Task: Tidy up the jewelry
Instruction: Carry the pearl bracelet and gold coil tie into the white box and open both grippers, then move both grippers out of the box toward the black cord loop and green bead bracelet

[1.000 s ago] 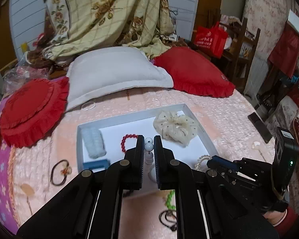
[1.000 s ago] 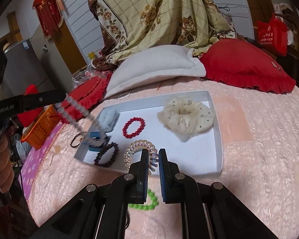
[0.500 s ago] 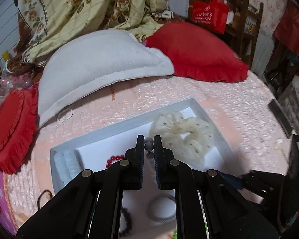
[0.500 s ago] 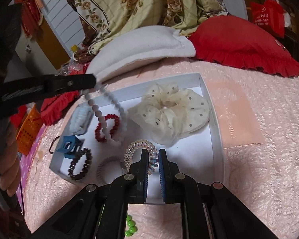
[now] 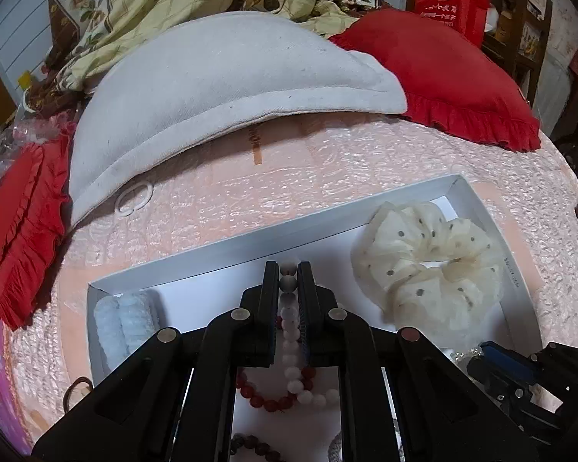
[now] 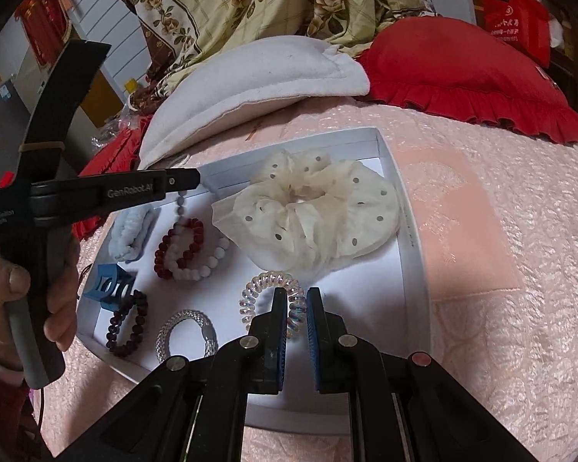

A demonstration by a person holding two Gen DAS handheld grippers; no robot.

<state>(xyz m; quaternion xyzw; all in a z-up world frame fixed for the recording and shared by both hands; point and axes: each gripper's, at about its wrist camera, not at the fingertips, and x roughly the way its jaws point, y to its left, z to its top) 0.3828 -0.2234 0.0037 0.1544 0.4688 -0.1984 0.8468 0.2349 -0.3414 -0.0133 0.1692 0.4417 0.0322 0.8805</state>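
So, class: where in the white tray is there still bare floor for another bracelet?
The tray floor lies bare near its right wall, below the cream scrunchie and right of the spiral hair tie. The left half is crowded: red bead bracelet, white bead bracelet, dark bead bracelet, blue clip.

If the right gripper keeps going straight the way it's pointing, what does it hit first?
Most likely the iridescent spiral hair tie: it lies in the white tray right at the tips of the right gripper, partly between its narrowly parted fingers. Past it is the cream dotted scrunchie. Depth is uncertain.
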